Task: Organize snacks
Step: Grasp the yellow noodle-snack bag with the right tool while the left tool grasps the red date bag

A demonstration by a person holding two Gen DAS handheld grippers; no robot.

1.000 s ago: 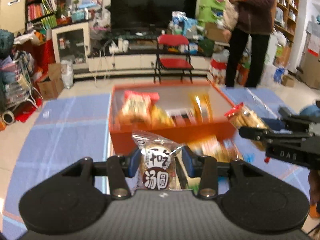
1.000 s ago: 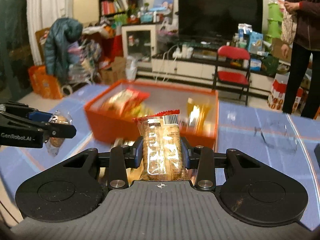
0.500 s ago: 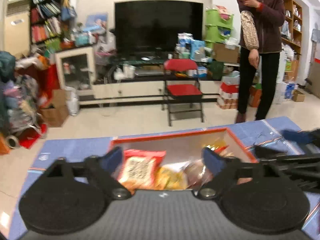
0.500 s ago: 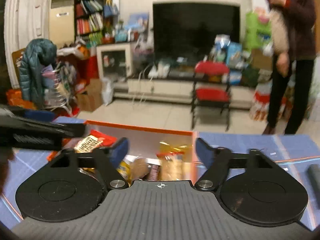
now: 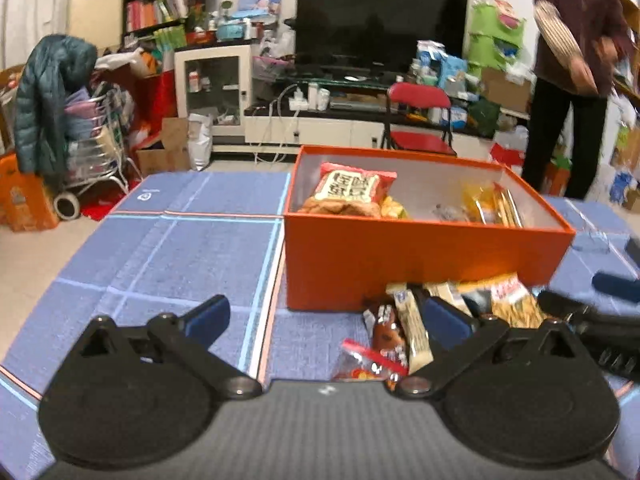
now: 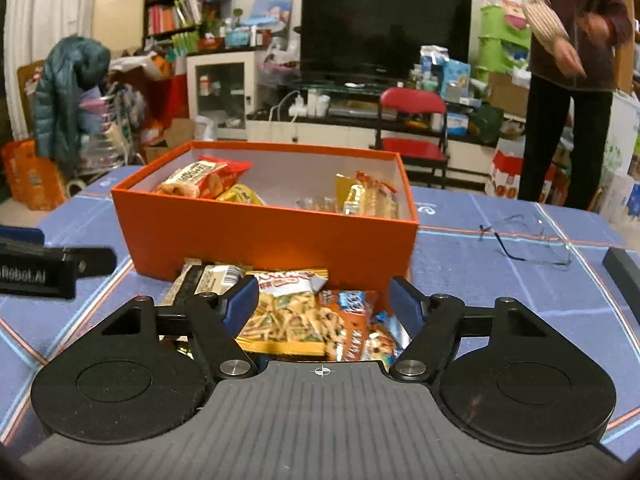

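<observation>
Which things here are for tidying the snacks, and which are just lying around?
For the job:
- orange box, already holding some snacks
- loose snack packets on the mat in front of it
- left gripper, fingers wide apart, empty
- right gripper, fingers closing above the packets, not touching them

Just lying about:
- glasses on the mat
- red chair
- TV

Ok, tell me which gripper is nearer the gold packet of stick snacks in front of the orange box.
Right. The right gripper has the gold packet between its closing fingers, untouched. The left gripper sits off to the packet's left, wide open.
</observation>
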